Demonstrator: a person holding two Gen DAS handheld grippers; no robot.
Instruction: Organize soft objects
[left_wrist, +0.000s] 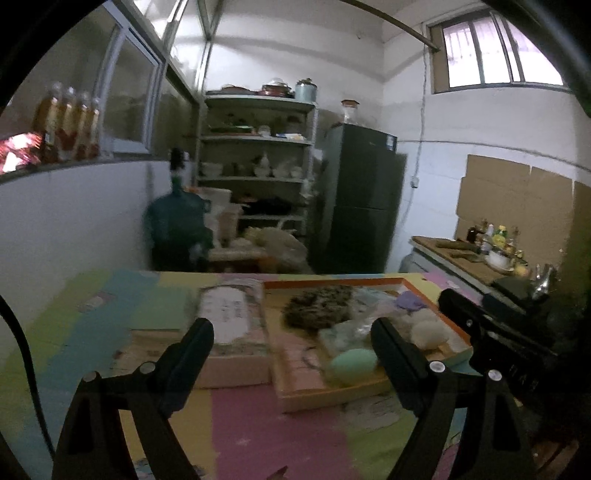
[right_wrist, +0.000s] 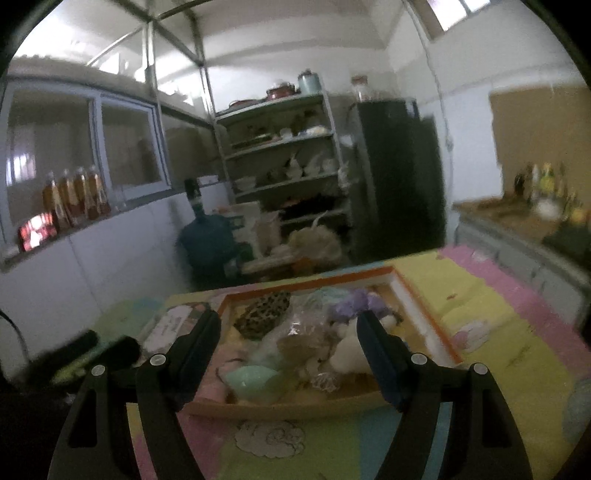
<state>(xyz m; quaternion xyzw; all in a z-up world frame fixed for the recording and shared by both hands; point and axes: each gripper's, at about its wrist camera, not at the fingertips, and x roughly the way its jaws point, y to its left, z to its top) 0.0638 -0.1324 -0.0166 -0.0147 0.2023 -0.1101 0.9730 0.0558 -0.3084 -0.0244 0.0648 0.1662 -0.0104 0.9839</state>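
An orange-rimmed shallow box (left_wrist: 334, 284) (right_wrist: 428, 317) lies on the pastel foam mat and holds several soft things: a leopard-print pouch (left_wrist: 318, 305) (right_wrist: 263, 311), a mint-green oval sponge (left_wrist: 351, 365) (right_wrist: 255, 378), white fluffy balls (left_wrist: 428, 330) (right_wrist: 347, 354), a purple plush piece (left_wrist: 408, 299) (right_wrist: 356, 301) and crinkled clear plastic (right_wrist: 295, 325). My left gripper (left_wrist: 291, 332) stands open in front of the box with nothing between its fingers. My right gripper (right_wrist: 290, 325) is open too, near the box's front edge, empty. In the left wrist view the right gripper's black body (left_wrist: 491, 328) shows at the right.
A flat pink-and-white box (left_wrist: 231, 325) (right_wrist: 173, 323) lies left of the orange one. Behind the mat are a blue water jug (left_wrist: 177, 225), a shelf rack of dishes (left_wrist: 258, 155), a dark fridge (left_wrist: 364, 199) and a counter with bottles (left_wrist: 491, 247).
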